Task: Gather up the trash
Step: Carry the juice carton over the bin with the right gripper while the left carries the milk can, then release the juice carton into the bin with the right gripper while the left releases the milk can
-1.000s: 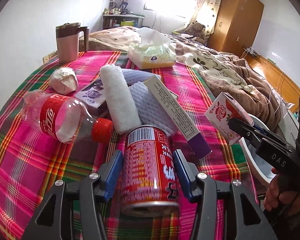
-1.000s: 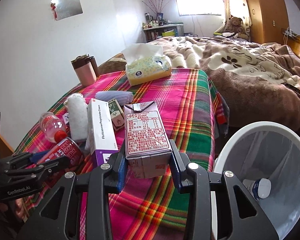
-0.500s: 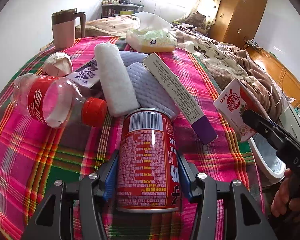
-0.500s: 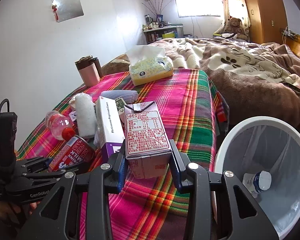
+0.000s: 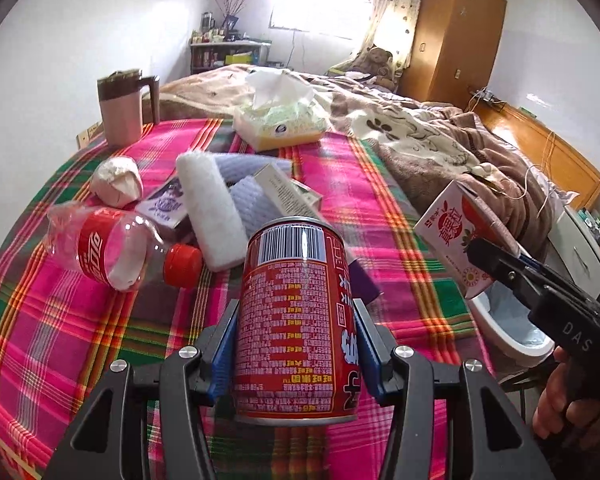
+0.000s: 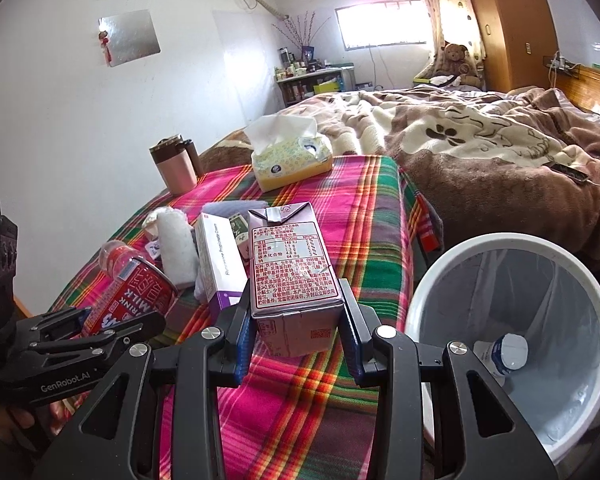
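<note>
Left gripper (image 5: 296, 344) hides red can's (image 5: 296, 320) sides.

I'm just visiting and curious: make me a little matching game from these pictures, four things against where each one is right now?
Things:
1. red can
2. milk carton
3. Coke bottle
4. white bottle

Places:
A. inside the bin
B. lying on the plaid cloth
C. in the left gripper
D. in the right gripper

Pairs: 1-C, 2-D, 3-B, 4-A
</note>
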A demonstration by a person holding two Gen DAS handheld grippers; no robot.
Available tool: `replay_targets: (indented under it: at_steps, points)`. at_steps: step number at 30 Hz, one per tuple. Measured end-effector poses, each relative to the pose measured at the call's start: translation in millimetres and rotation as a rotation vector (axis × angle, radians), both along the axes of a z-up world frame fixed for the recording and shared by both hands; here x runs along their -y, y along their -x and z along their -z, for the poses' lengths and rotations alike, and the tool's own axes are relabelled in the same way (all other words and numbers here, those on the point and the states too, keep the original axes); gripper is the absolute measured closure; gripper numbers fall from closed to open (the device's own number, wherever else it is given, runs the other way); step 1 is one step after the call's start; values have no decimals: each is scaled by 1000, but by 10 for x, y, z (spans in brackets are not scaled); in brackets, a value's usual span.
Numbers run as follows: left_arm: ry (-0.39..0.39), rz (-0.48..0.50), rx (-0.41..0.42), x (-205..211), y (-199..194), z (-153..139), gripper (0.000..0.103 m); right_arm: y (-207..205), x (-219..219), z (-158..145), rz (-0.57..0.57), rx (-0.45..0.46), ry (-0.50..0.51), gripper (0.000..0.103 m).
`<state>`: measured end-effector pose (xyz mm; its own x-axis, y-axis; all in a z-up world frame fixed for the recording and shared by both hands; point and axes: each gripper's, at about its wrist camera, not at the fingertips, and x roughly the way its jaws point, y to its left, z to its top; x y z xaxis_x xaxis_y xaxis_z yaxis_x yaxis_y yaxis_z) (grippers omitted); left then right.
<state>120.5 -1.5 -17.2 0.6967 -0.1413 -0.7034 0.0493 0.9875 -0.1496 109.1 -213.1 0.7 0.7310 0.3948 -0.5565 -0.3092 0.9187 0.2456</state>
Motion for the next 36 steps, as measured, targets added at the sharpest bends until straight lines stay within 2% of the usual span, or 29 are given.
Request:
replay_targets:
  at_steps: [8,18,30,36]
  points:
    - [-11,63,68,245,91,-263,51,157,200,-143,62,49,3,65]
    - [-18,180,124,780,77,-439,51,313,595,-248,199,85,11,65]
    - [-16,316,140,1439,-45,-475,51,333,982,-217,349,65,45,65]
    - [-3,381,124,1752,-202,-428,51,280,1145,-112,400,18,55,65]
